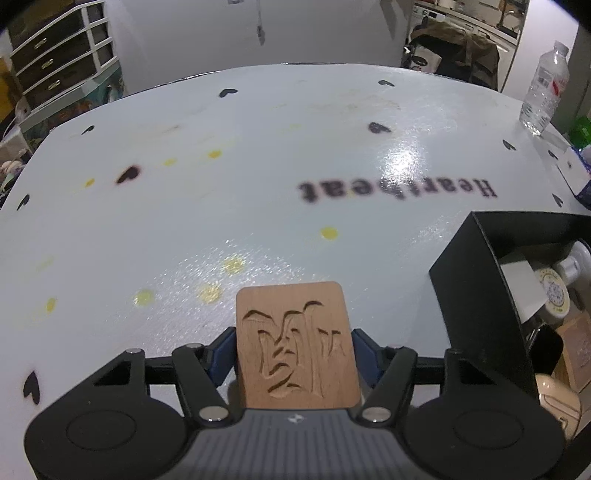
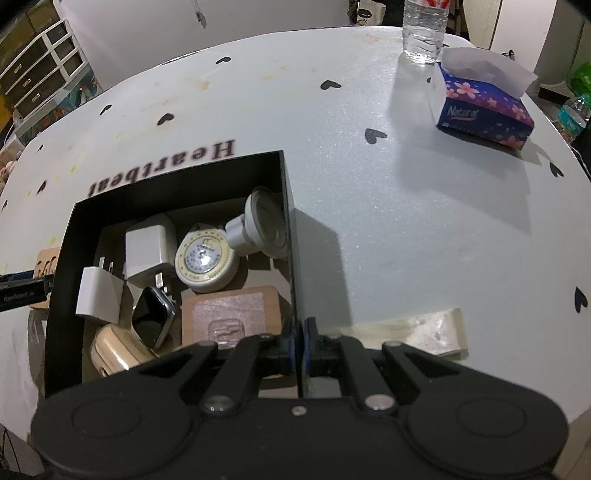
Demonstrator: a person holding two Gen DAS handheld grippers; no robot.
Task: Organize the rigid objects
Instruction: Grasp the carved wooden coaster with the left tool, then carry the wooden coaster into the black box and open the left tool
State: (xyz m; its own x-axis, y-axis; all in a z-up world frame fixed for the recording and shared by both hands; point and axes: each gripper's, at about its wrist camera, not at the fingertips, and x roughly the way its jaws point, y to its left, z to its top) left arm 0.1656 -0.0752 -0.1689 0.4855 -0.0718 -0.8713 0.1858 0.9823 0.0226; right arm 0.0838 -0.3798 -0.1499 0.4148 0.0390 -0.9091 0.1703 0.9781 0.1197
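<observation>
Gripping a carved wooden tile (image 1: 297, 343) in the left gripper (image 1: 295, 354) while the right gripper (image 2: 298, 343) pinches the black box (image 2: 59, 295) by its wall.

Both blue-padded left fingers press the tile's two side edges, so it juts forward beyond the fingertips above the white table (image 1: 221, 184), with the box off to the right of those fingers. Closed on the box's right-hand wall, the right fingers have one pad inside and one outside. Left of and ahead of those fingers, inside the box, lie two white chargers (image 2: 149, 249), a round tin (image 2: 205, 264), a white lamp bulb (image 2: 264, 227), a smartwatch (image 2: 153, 317), a wooden coaster (image 2: 229, 314) and a beige case (image 2: 114, 350). Far ahead to the right stand a tissue box (image 2: 484, 107) and a water bottle (image 2: 423, 29).
</observation>
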